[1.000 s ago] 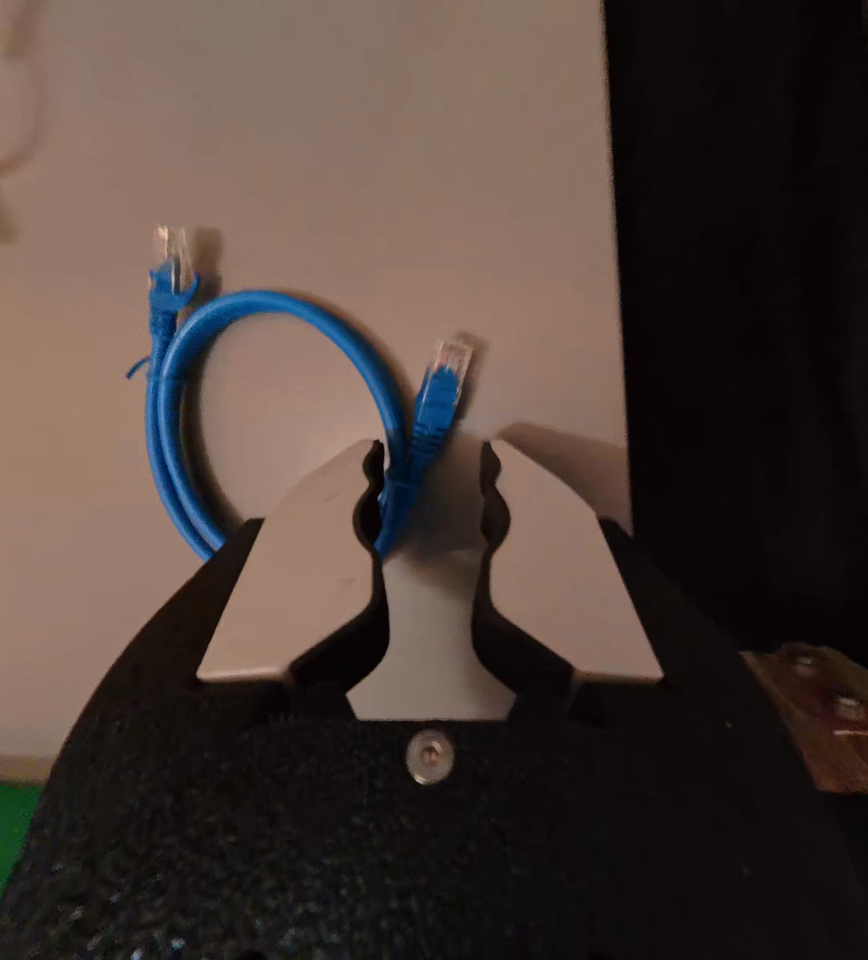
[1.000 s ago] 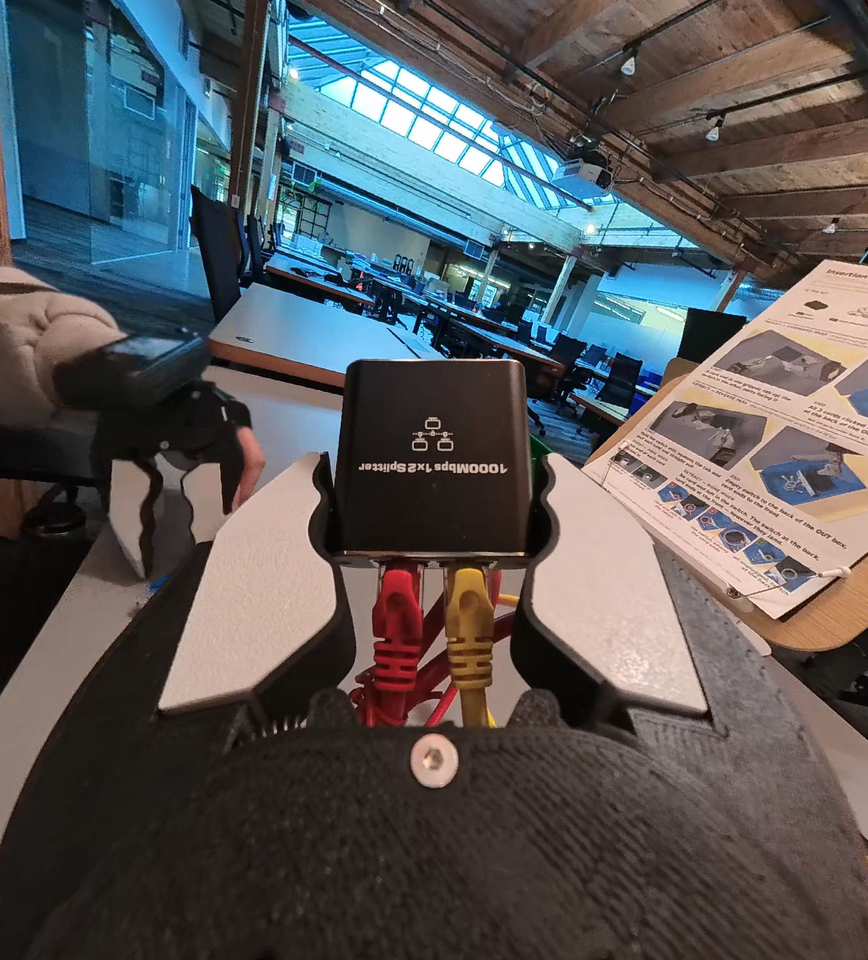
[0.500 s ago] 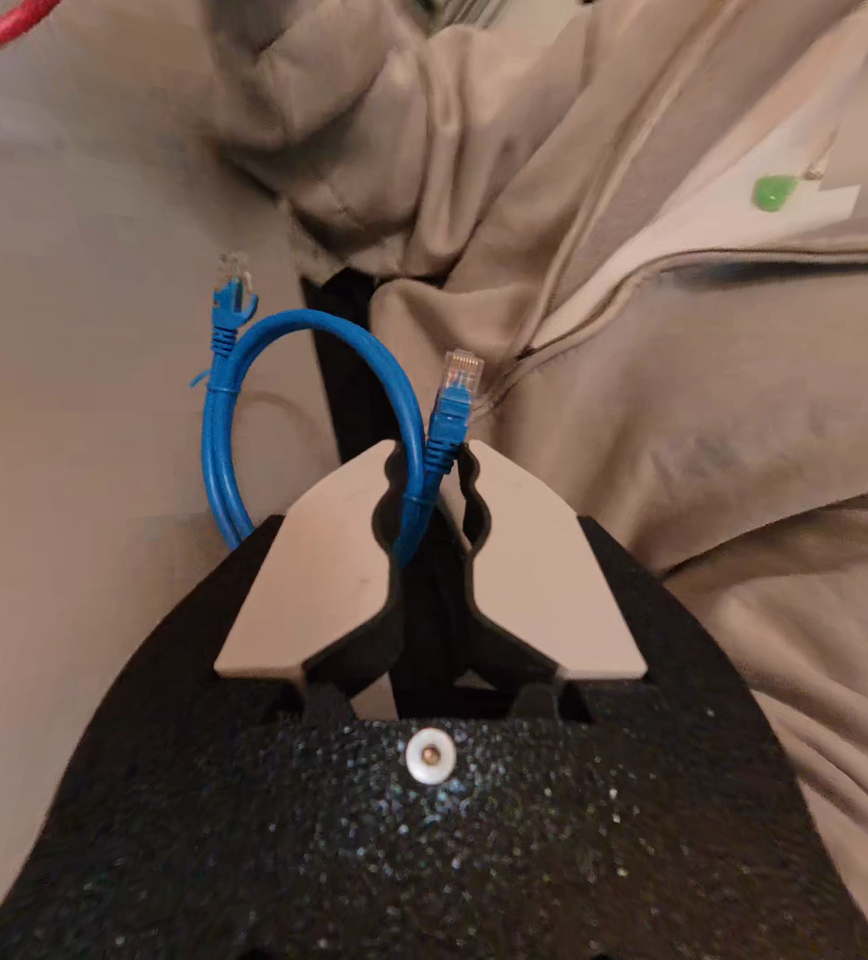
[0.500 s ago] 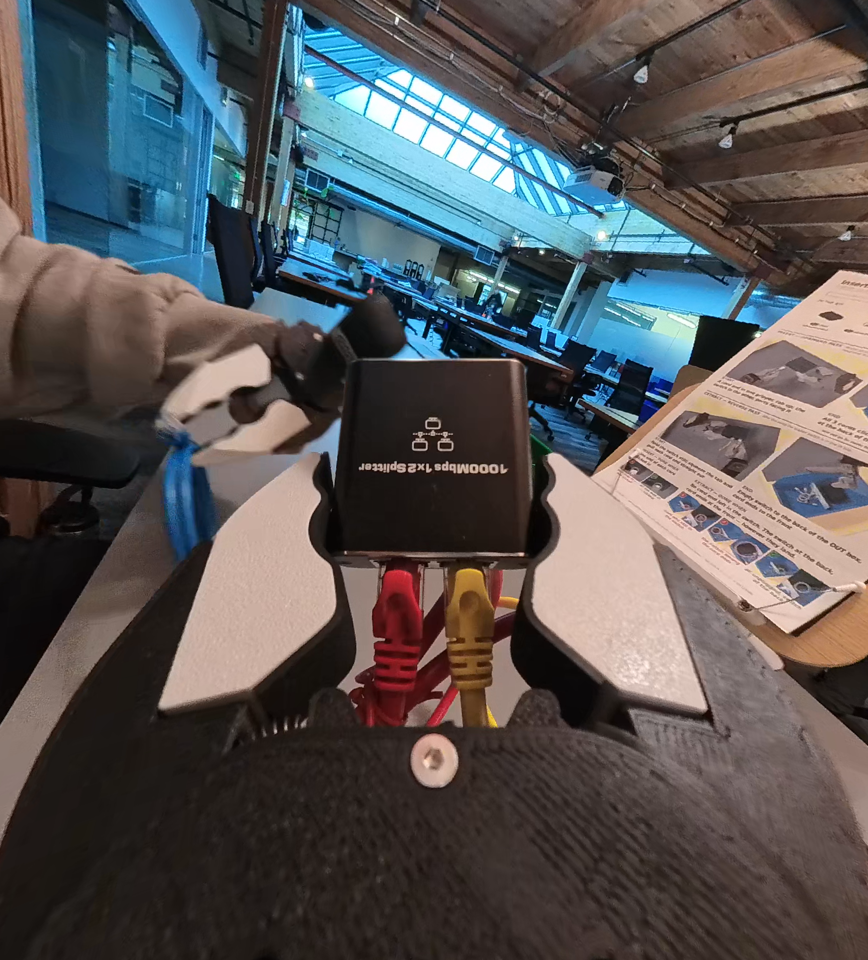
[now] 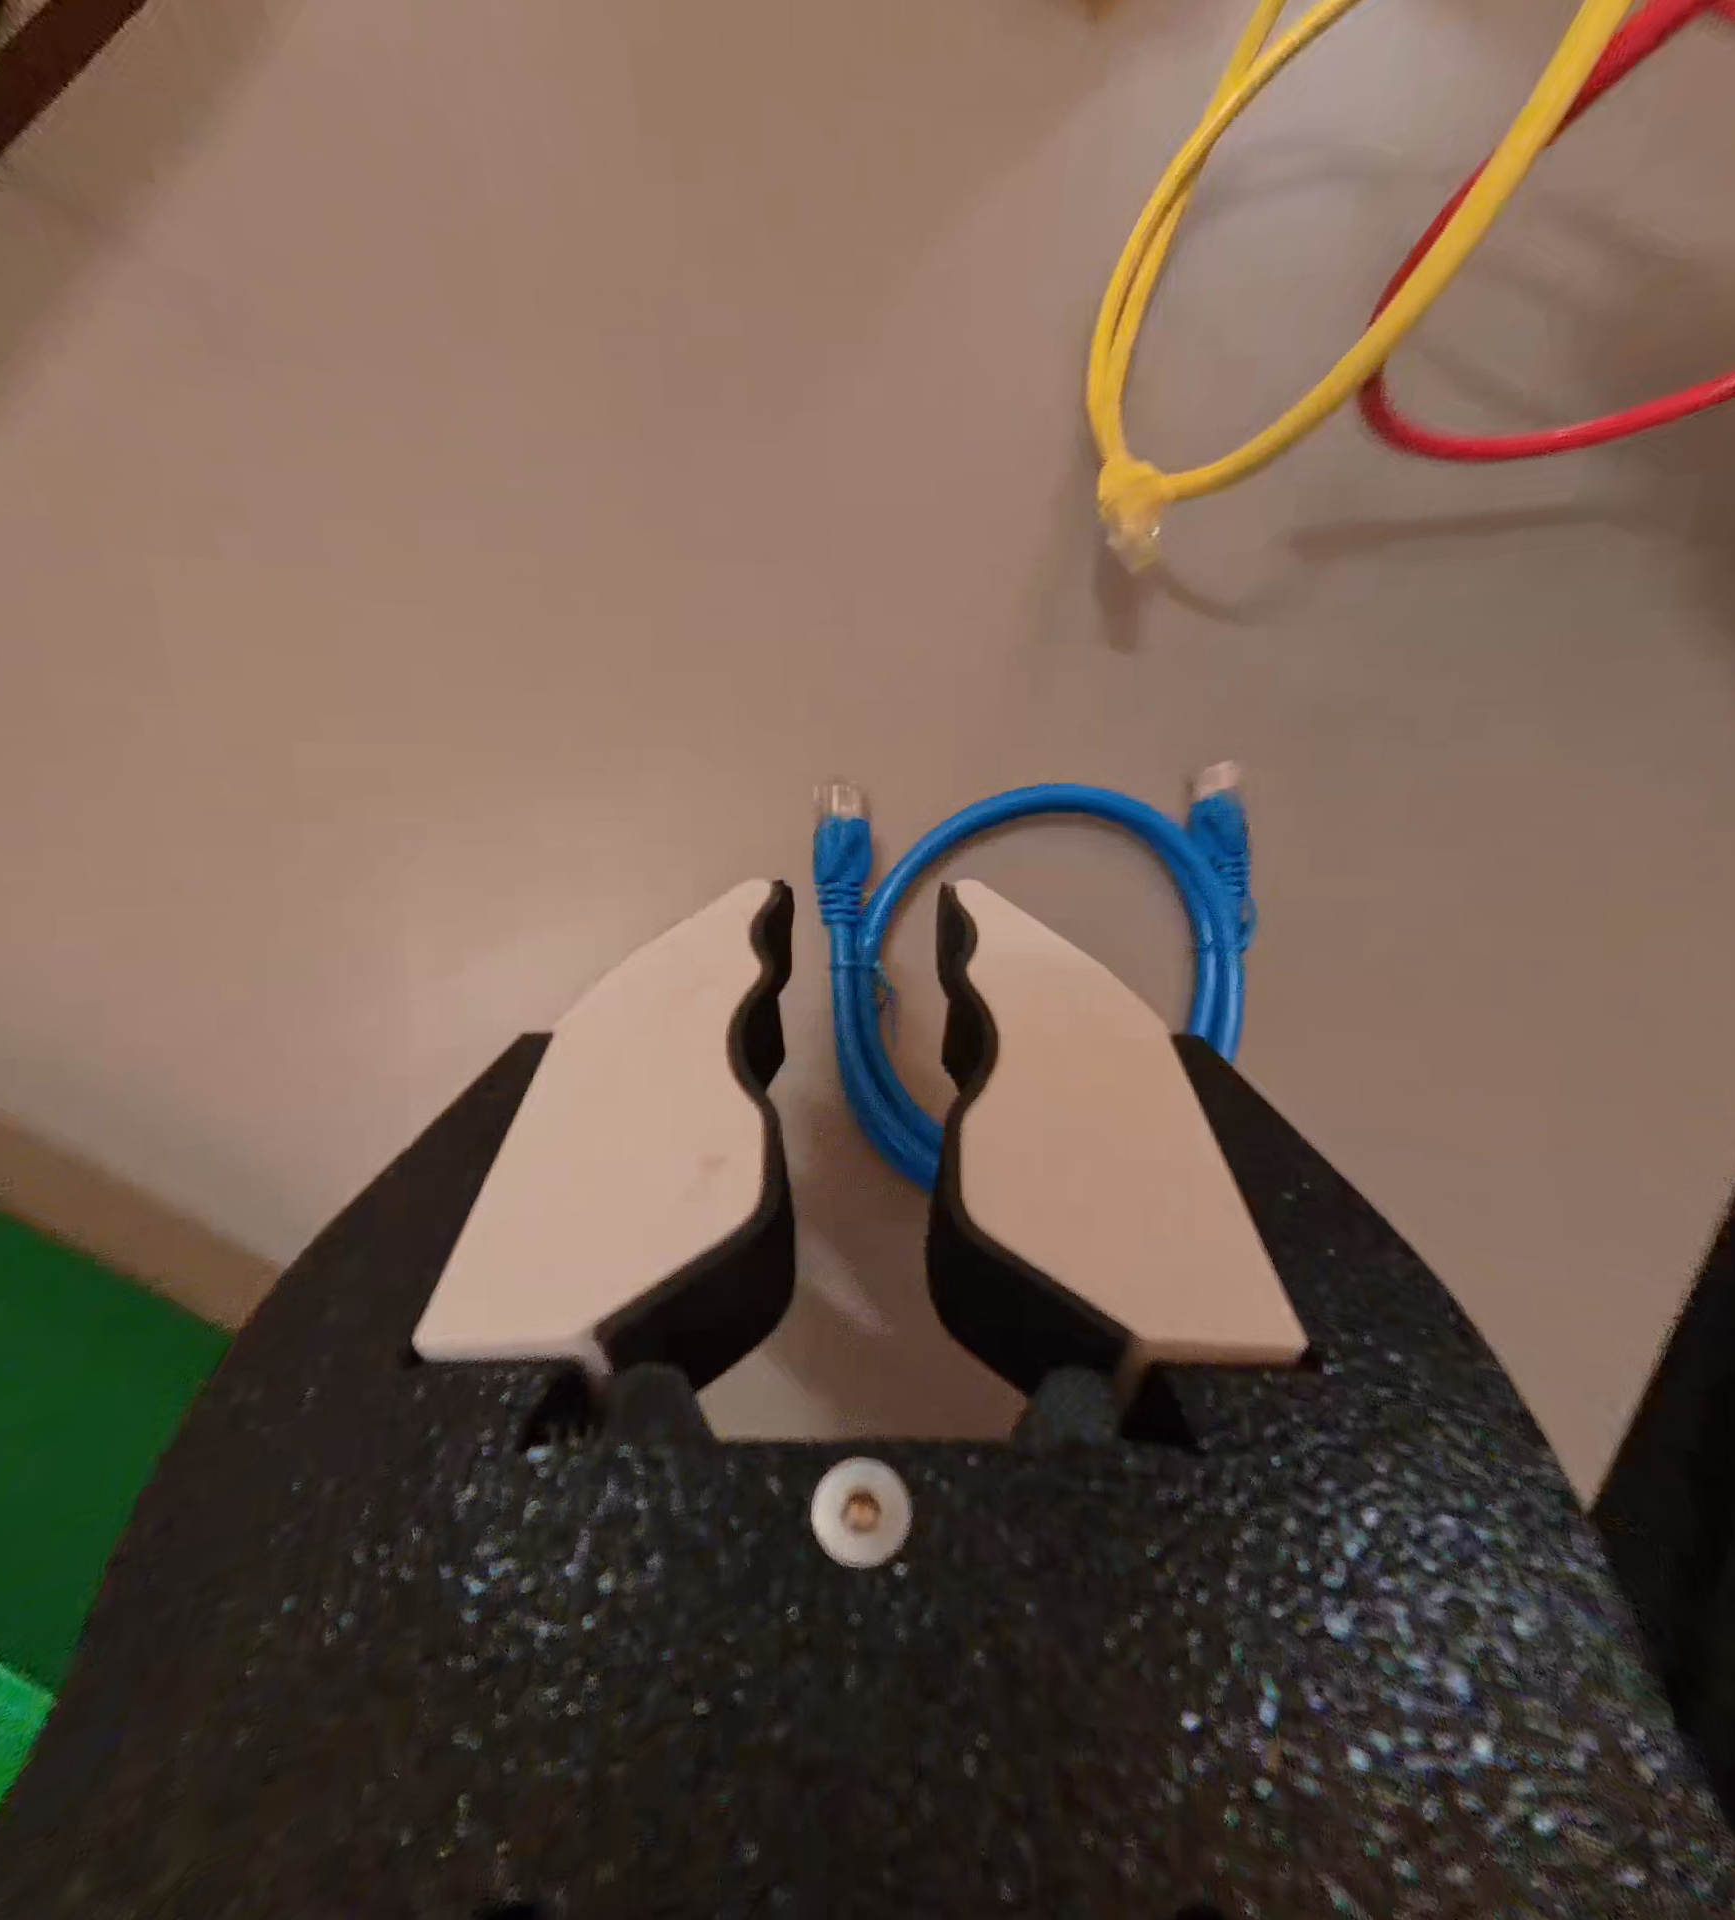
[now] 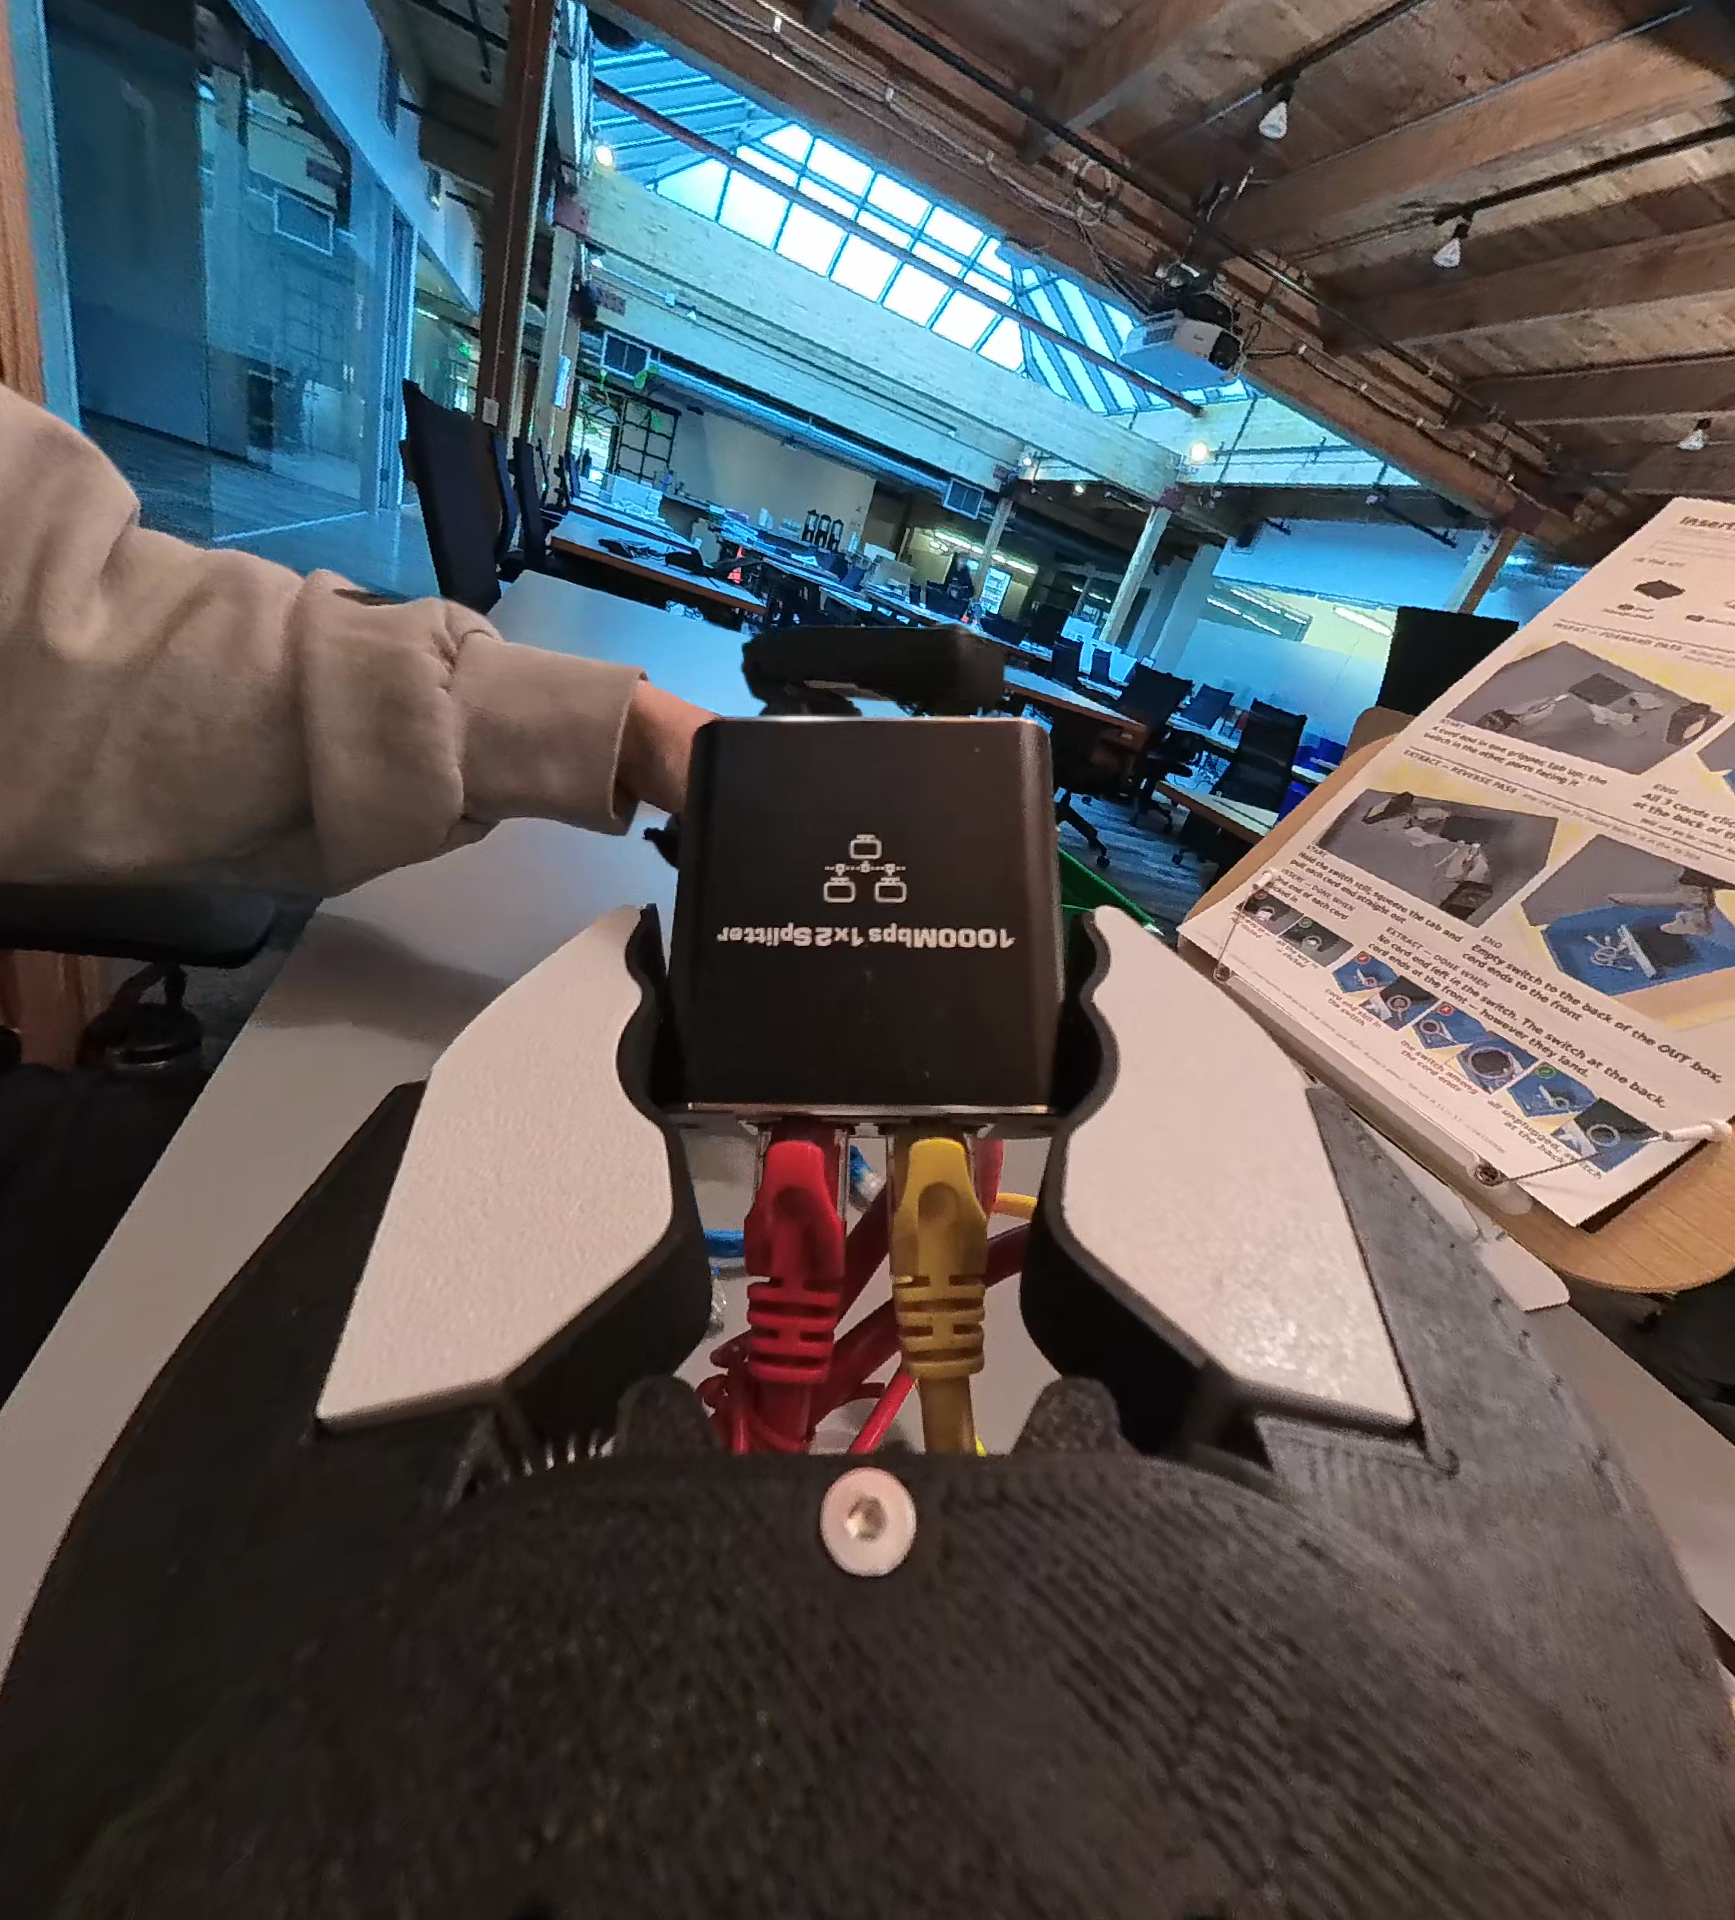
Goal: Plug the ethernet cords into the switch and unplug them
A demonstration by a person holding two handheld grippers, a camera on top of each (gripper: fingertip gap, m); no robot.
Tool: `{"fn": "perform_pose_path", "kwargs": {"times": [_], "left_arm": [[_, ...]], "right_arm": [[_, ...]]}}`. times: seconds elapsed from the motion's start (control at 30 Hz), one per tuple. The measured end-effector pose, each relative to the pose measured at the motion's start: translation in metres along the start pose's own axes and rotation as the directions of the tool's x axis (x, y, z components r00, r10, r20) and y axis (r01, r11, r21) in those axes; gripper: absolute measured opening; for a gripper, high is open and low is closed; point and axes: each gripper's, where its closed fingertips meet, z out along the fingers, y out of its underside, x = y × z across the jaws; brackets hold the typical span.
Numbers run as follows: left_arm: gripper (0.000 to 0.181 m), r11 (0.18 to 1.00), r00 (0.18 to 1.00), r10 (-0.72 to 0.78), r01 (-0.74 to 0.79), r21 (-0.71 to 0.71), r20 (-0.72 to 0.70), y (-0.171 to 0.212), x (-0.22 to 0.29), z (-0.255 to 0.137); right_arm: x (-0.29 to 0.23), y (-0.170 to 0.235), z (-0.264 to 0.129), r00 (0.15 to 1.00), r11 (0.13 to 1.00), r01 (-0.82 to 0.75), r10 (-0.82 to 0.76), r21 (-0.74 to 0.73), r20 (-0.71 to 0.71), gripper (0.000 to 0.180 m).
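Left gripper (image 5: 863, 904) unclenched, hovering over coiled blue ethernet cord (image 5: 1039, 966) on beige tabletop (image 5: 427, 520), near its close edge. Left blue plug (image 5: 842, 847) sits just ahead between fingertips, long axis pointing away, roughly along fingers; coil crosses under right finger. Loose yellow cord (image 5: 1258, 312) and red cord (image 5: 1569, 426) far right, well clear. Right gripper (image 6: 868, 935) clenched on black metal splitter box (image 6: 868, 914), red and yellow plugs seated.

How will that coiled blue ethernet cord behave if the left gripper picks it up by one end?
The blue ethernet cord is thin and short, so probably light. It is tied into a small loop, so the coil would likely hang below the grip rather than unroll, with its free plug swinging. The left gripper is open with one strand between its fingers; the round jacket could slide or twist there.
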Motion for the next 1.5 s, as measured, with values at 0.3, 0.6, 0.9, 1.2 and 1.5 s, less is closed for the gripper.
{"fn": "perform_pose_path", "kwargs": {"times": [0.3, 0.6, 0.9, 1.2, 1.5], "left_arm": [[0.028, 0.942, 0.972, 0.168, -0.109, -0.316, 0.166, 0.056, -0.008, 0.054], [0.012, 0.969, 0.979, 0.156, -0.126, -0.211, 0.13, 0.043, -0.004, 0.07], [0.012, 0.966, 0.939, 0.204, -0.239, -0.096, -0.278, 0.01, 0.081, 0.025], [0.012, 0.899, 0.862, 0.351, -0.419, -0.126, -0.367, -0.037, 0.139, -0.042], [0.012, 0.845, 0.844, 0.408, -0.493, -0.206, -0.349, -0.046, 0.144, -0.044]], "right_arm": [[0.0, 0.008, 0.002, 1.0, 1.0, 0.015, -0.015, -0.027, -0.002, 0.075], [-0.008, 0.022, 0.009, 0.998, 0.994, 0.035, -0.03, -0.101, 0.052, 0.075], [-0.017, 0.037, 0.011, 0.993, 0.977, 0.069, -0.048, -0.201, 0.107, 0.075], [-0.031, 0.05, 0.019, 0.983, 0.956, 0.102, -0.054, -0.275, 0.177, 0.075], [-0.04, 0.066, 0.027, 0.976, 0.904, 0.151, -0.071, -0.4, 0.207, 0.075]]}}
